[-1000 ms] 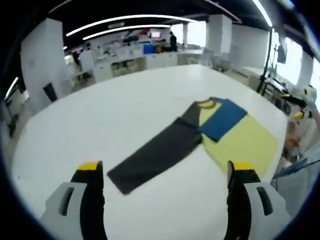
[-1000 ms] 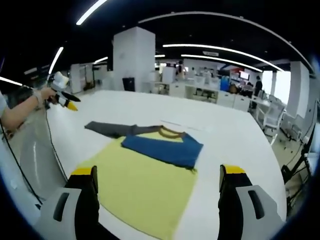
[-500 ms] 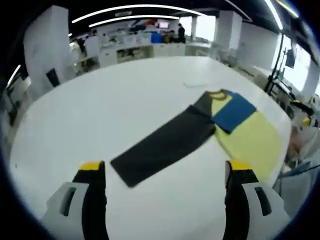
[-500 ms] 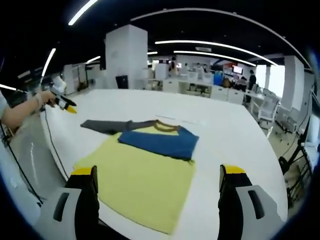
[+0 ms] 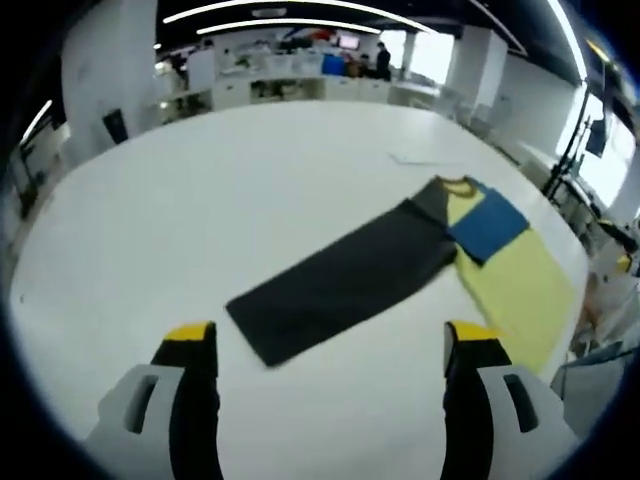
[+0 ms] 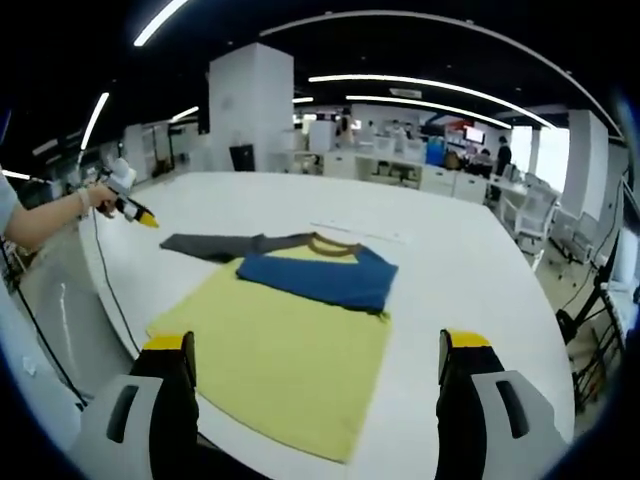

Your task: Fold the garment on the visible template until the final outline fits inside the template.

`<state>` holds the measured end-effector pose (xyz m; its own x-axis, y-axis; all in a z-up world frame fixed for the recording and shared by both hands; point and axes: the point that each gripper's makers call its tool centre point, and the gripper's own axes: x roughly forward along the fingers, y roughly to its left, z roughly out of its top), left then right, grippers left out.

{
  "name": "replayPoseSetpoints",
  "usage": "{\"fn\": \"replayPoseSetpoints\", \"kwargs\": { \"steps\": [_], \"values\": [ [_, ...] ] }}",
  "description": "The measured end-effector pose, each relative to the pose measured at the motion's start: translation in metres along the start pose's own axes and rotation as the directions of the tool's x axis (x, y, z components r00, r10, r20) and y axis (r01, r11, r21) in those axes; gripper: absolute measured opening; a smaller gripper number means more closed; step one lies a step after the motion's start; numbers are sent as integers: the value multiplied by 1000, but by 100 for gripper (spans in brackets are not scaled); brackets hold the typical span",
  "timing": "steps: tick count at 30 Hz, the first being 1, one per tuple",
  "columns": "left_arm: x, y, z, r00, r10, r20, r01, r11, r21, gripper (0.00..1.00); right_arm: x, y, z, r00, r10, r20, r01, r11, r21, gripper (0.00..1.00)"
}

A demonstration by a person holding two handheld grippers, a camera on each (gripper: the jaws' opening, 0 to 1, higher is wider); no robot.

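- Left gripper view: the left gripper (image 5: 330, 345) is hovering released, jaws apart, over the white table (image 5: 200, 200); the garment (image 5: 400, 265) is lying flat ahead, its grey sleeve (image 5: 340, 285) stretching nearest.
- Right gripper view: the right gripper (image 6: 315, 355) is hanging unclenched above the yellow body (image 6: 275, 345), blue sleeve (image 6: 320, 278) folded across.
- Desks and pillars are standing behind; nothing is blocking the shirt.
- Since a second ago, the left gripper's camera has been closing in on the sleeve.

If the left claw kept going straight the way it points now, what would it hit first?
Probably the dark grey sleeve of the garment, spread flat on the white table ahead of the open left claw. Depth is unclear; bare tabletop lies before the sleeve's near end.
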<state>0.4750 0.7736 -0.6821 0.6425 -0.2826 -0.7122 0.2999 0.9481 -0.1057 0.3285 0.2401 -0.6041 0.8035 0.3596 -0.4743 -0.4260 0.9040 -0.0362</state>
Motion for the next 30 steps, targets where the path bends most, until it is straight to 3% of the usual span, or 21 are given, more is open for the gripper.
{"fn": "replayPoseSetpoints", "kwargs": {
  "steps": [16, 22, 26, 30],
  "values": [
    [30, 28, -23, 997, 57, -44, -62, 989, -135, 60, 2, -2, -4, 1000, -15, -18, 15, 1000, 26, 100],
    [32, 40, -23, 997, 74, -25, -77, 979, -189, 52, 5, -1, -4, 1000, -10, -29, 11, 1000, 19, 100],
    [34, 56, -27, 988, 149, -36, -153, 973, -171, 42, 6, -7, 1, 1000, -24, -14, 24, 999, 24, 100],
    [39, 59, -28, 989, 144, -34, -148, 969, -196, 36, 7, -11, 0, 999, -34, -20, 34, 999, 25, 100]
  ]
}}
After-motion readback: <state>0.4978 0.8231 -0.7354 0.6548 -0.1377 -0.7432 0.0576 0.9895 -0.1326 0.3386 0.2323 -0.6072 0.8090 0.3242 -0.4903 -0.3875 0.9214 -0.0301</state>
